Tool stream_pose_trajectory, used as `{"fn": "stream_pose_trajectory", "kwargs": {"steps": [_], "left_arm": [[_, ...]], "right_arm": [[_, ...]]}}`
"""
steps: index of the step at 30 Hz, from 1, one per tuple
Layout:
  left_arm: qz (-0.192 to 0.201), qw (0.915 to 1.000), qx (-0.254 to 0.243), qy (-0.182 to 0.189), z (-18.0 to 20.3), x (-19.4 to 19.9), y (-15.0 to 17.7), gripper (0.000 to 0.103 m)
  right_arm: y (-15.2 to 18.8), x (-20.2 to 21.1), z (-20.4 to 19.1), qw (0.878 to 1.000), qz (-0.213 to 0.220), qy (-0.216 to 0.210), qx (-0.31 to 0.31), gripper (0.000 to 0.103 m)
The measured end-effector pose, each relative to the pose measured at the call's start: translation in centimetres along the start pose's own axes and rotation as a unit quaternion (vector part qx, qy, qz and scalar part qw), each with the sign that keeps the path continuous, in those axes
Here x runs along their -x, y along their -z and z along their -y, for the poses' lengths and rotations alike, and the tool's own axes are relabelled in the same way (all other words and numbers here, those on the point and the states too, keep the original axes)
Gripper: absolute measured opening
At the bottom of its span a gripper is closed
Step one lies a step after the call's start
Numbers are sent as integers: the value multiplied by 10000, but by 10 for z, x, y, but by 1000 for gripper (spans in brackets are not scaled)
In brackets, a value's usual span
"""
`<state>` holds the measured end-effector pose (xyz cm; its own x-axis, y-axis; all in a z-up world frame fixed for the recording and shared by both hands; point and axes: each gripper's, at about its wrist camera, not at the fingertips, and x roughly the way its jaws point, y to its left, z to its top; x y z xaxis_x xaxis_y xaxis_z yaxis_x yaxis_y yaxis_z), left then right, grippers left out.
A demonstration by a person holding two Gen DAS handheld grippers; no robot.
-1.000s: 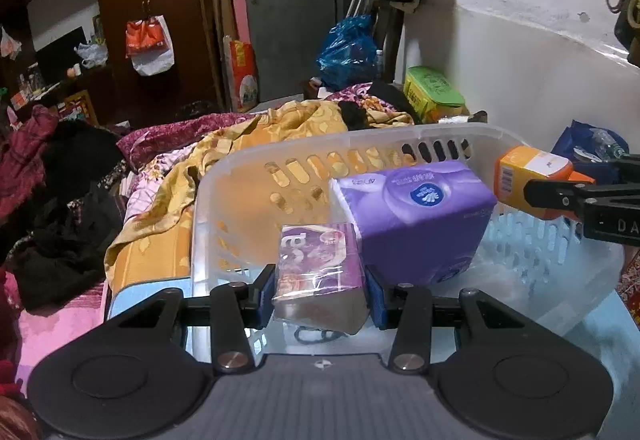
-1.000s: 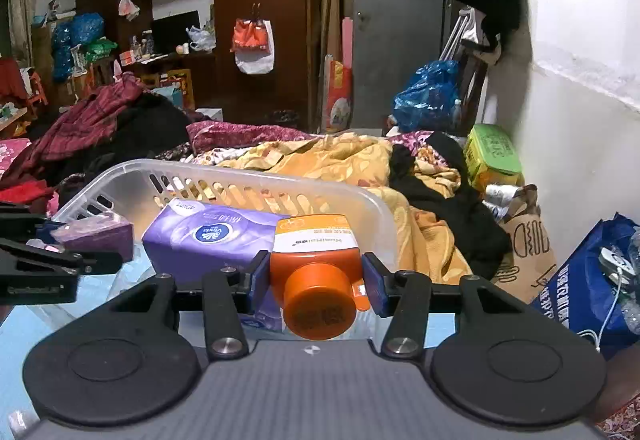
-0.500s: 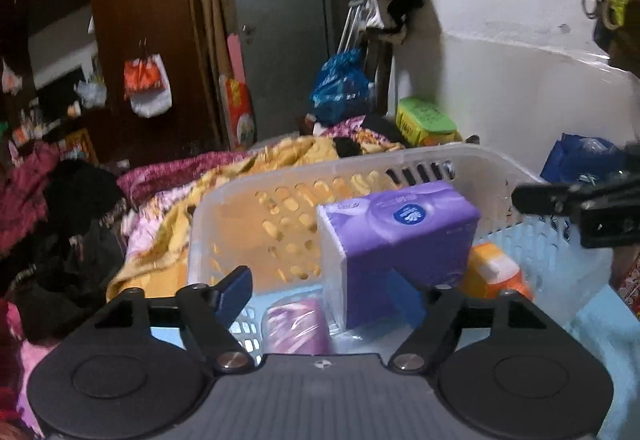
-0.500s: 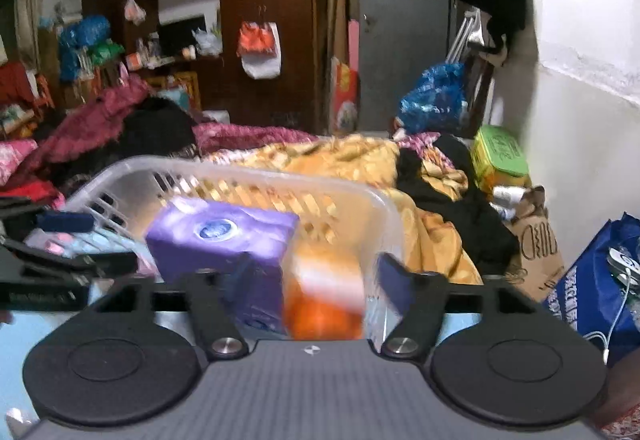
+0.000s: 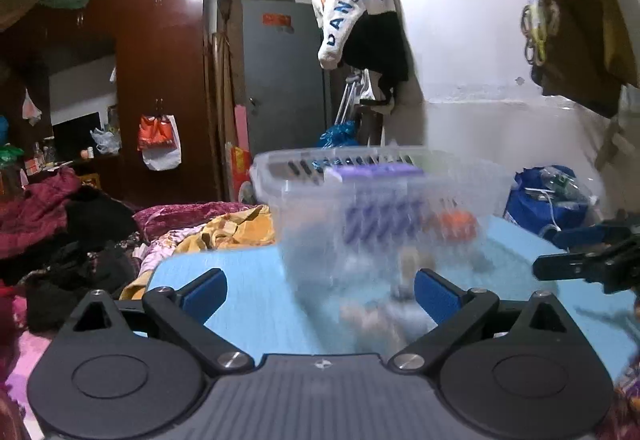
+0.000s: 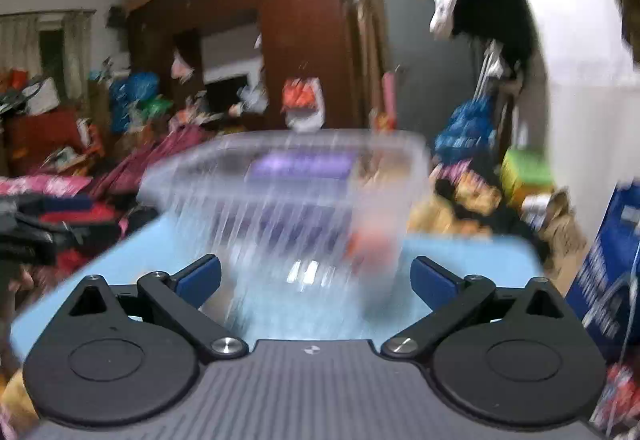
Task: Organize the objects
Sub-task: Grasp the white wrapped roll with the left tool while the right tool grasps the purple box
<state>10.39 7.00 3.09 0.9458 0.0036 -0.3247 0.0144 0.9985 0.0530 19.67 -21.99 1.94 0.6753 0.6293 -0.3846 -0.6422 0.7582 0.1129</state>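
- Room: cluttered bedroom; dark red-brown wardrobe [image 5: 160, 79], grey door [image 5: 284, 87], white wall [image 5: 460, 51] with a white and black garment [image 5: 360, 27] hung high beside the door.
- Bedding: heaped clothes and a yellow blanket [image 5: 236, 228] to the left of the work surface.
- Surface: light blue table top [image 5: 248, 300], seen in both wrist views.
- Basket [image 5: 380, 199]: clear plastic, slotted walls, standing on the table top ahead of both grippers; blurred in both views.
- Purple tissue pack [image 5: 376, 175]: inside the basket, its top showing just under the far rim.
- Orange bottle [image 5: 456, 222]: inside the basket at the right side, seen through the wall; details too blurred to read.
- A further small item low in the basket near the front wall; cannot tell what it is.
- Left gripper [image 5: 320, 292]: jaws spread wide and opening, blue pads clear of everything; nothing gripped, the basket only in line beyond them.
- Right gripper [image 6: 316, 278]: jaws spread wide and opening, nothing gripped; also visible at the right edge of the left wrist view.
- Blue bag [image 5: 548, 199]: on the floor by the wall, right of the table.
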Motion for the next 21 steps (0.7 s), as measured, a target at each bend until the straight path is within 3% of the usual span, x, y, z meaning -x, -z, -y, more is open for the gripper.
{"fn": "stream_pose_trajectory", "kwargs": {"steps": [4, 9, 14, 21], "left_arm": [[64, 9999, 0, 109, 0, 21, 31, 101], [-30, 9992, 333, 197, -13, 16, 48, 101], [-105, 9984, 426, 363, -12, 8, 55, 101], [-90, 9974, 353, 617, -3, 6, 67, 101]], "right_arm": [[24, -1, 7, 9988, -5, -300, -396, 103], [34, -8, -7, 9986, -138, -448, -230, 98], [34, -20, -13, 9975, -366, -600, -118, 80], [41, -16, -10, 9957, -345, -834, -208, 69]]}}
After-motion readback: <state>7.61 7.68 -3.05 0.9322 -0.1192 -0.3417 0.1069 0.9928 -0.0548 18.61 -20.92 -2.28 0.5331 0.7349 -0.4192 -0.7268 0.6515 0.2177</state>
